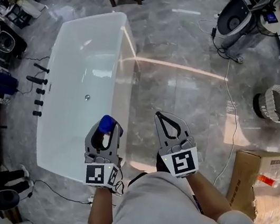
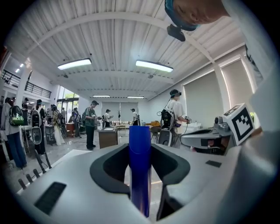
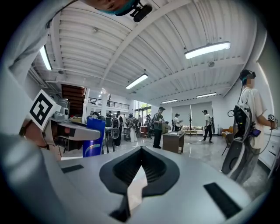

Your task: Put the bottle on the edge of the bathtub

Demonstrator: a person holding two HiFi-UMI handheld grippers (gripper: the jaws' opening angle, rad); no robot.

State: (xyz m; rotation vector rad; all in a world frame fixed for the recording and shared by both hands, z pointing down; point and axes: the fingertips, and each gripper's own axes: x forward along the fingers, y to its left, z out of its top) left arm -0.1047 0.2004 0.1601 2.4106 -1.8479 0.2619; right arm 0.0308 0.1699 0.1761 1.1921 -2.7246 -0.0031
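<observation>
My left gripper (image 1: pixel 107 131) is shut on a blue bottle (image 1: pixel 106 123), which it holds upright. It hangs over the right-hand rim of the white bathtub (image 1: pixel 124 92), near the tub's front corner. In the left gripper view the blue bottle (image 2: pixel 140 168) stands between the jaws of the left gripper (image 2: pixel 140 151) and fills the gap. My right gripper (image 1: pixel 161 116) is over the grey floor just right of the tub, shut with nothing in it. In the right gripper view the right gripper (image 3: pixel 141 152) has its jaws together, and the blue bottle (image 3: pixel 94 138) shows at the left.
Black tap fittings (image 1: pixel 40 81) line the tub's left side, beside cluttered gear. On the floor to the right are a cardboard box (image 1: pixel 257 178), a round ribbed basket (image 1: pixel 275 103), a thin cable (image 1: pixel 225 91) and a machine (image 1: pixel 235 19). People stand far off in the hall.
</observation>
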